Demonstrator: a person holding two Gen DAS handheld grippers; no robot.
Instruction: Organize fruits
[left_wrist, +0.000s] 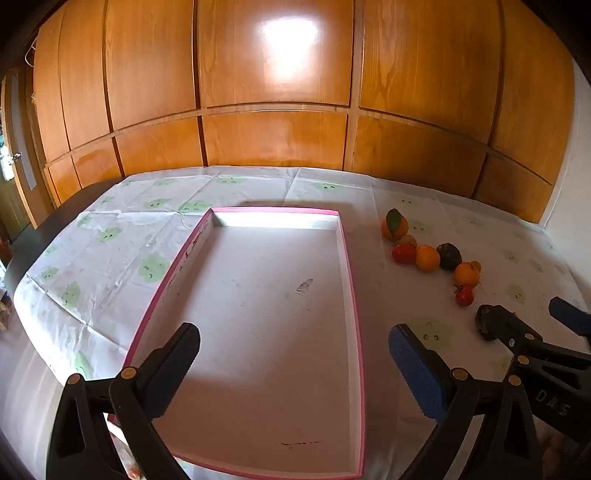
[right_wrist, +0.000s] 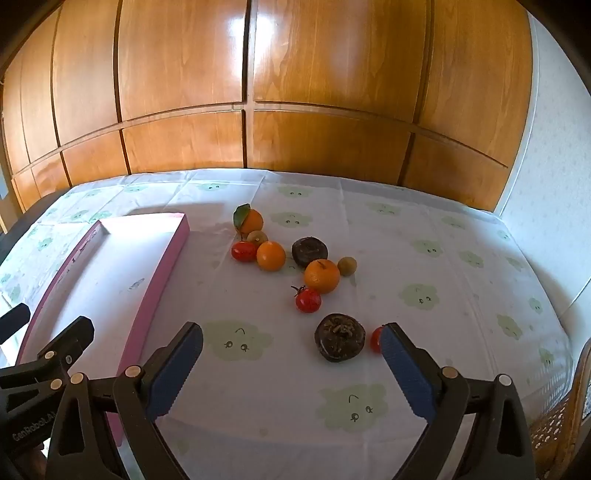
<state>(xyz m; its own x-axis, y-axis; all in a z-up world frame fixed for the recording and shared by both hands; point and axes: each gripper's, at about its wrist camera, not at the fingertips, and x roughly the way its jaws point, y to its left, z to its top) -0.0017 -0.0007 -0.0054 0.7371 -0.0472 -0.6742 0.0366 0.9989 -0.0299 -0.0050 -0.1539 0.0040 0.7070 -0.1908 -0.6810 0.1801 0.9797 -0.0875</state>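
A: Where are the fruits?

B: They lie loose on the tablecloth (right_wrist: 424, 236), right of the pink tray (right_wrist: 162, 273), none in it. In the right wrist view a leafy orange (right_wrist: 252, 220) sits at twelve o'clock of the cluster, and a dark fruit (right_wrist: 340, 341) at six o'clock, with a red tomato (right_wrist: 307, 300) between them.

A: And the grippers?

B: The right gripper (right_wrist: 291, 363) hovers with fingers spread wide; the dark fruit sits near its right fingertip, untouched. The left gripper (left_wrist: 294, 360) hangs over the tray's white floor (left_wrist: 258, 314), fingers also spread, holding nothing.

A: Behind them?

B: Wooden cabinet doors (right_wrist: 295, 92) at twelve o'clock.
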